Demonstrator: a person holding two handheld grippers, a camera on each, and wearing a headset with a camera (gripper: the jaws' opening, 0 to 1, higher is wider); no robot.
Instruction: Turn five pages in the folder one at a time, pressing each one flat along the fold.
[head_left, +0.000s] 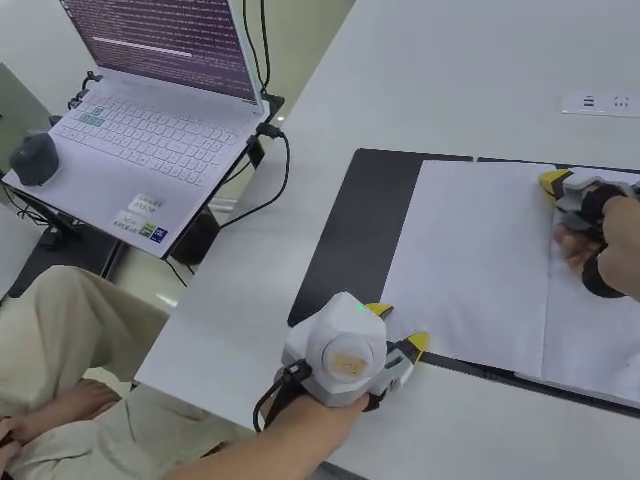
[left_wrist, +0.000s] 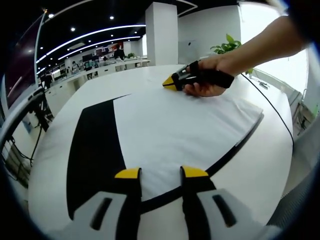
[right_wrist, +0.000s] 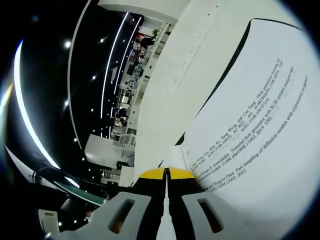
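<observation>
Folder (head_left: 350, 230) cut off at frame right. Left gripper (left_wrist: 161, 173) jaws apart, empty; right gripper (right_wrist: 165, 172) jaws closed, pinch unclear. Page (right_wrist: 250, 125) reads "diffusion models".

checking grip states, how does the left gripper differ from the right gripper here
The left gripper has its jaws apart; the right gripper has them closed together. The left gripper sits at the folder's near edge; the right gripper is at the far edge of the pages. Both have yellow tips.
</observation>
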